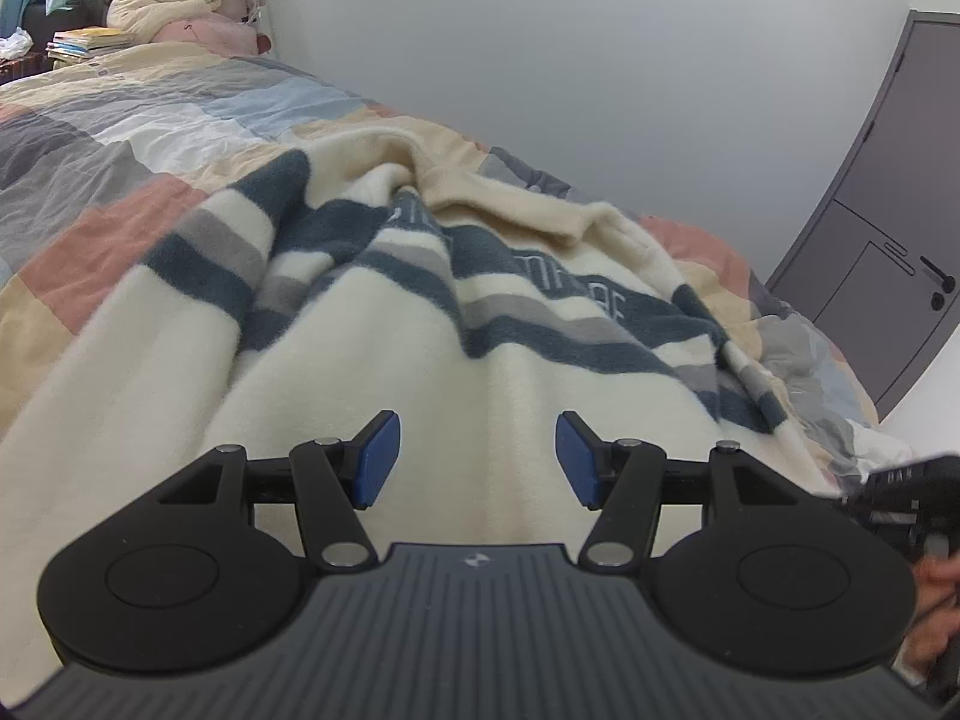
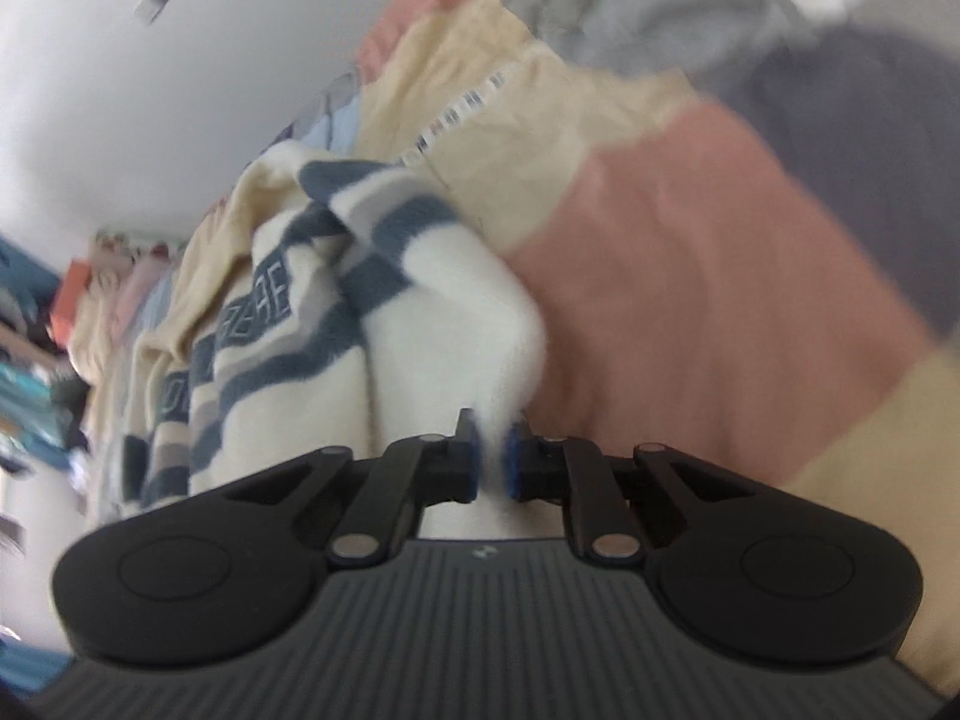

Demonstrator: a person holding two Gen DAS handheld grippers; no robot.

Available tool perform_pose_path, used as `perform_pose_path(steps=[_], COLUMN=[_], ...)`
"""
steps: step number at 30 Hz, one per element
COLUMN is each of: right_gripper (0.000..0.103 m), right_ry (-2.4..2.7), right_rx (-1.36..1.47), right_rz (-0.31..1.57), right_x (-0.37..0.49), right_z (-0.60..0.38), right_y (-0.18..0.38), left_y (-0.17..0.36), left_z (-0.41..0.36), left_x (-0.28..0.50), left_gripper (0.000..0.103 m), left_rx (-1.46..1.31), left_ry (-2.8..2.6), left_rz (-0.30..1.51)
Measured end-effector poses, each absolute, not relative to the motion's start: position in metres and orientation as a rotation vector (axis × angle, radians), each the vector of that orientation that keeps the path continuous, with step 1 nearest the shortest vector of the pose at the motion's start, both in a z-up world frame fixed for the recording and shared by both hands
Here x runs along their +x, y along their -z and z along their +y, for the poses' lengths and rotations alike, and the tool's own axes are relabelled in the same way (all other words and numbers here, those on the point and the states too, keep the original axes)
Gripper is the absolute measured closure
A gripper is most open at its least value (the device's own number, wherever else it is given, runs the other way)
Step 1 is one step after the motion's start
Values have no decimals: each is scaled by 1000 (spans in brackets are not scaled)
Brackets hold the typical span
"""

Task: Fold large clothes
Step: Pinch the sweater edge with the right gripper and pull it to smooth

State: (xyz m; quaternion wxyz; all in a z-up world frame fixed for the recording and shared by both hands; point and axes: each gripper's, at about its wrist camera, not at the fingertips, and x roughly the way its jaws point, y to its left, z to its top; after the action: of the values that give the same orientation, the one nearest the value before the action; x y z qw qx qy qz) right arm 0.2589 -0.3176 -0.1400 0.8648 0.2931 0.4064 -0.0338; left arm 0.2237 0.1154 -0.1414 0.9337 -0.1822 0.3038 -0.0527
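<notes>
Right gripper (image 2: 493,456): jaws pinched together on a white fold of the sweater (image 2: 444,324), blue pads (image 2: 513,459) pressed into the fleece on both sides. Left gripper (image 1: 477,459): jaws wide apart, blue pads (image 1: 378,459) holding nothing, poised just above the cream body of the sweater (image 1: 420,348). Beyond the jaws, a large fuzzy garment, cream with navy and grey stripes and a band of lettering across the chest, rumpled and spread over the bed, its right edge bunched up toward the closed jaws. Underneath, a patchwork quilt (image 1: 120,138) in pink, beige, grey and pale blue. Farther out, a pile of bedding (image 1: 168,0) by the white wall and a grey door (image 1: 900,210) at the right.
</notes>
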Motion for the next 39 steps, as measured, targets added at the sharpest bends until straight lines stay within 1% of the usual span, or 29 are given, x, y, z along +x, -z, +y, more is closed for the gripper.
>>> perform_pose_path(steps=[4,9,14,17,25,30,33,37,39], right_gripper=[91,92,92,92,92,92,92,88,78], right_ry=[126,274,319,348,393,383,357,322,324], right_rx=[443,275,143,72,63,43,47,26,98], right_rz=[799,698,626,593,608,663,663,693,678], right_x=[282,324,397,442,531,562,572,575,571], right_z=[-341,-401,-433,-435,-464,-479,-487,-495,-503], right_y=[109,58,17,5,30,71,101,129,128], left_y=[139,141,143,145,144,150,159,178,185], left_z=[114,112,111,108,100,93,95,101,103], left_x=[220,224,229,230,235,251,264,280,284], left_gripper=[40,40,40,40,35,35,35,35,35], left_rx=[-370,-381,-395,-398,-403,-404,-412,-440,-441], left_ry=[115,120,141,180,244,283,278,255,242], left_rz=[613,625,633,629,590,604,634,702,726])
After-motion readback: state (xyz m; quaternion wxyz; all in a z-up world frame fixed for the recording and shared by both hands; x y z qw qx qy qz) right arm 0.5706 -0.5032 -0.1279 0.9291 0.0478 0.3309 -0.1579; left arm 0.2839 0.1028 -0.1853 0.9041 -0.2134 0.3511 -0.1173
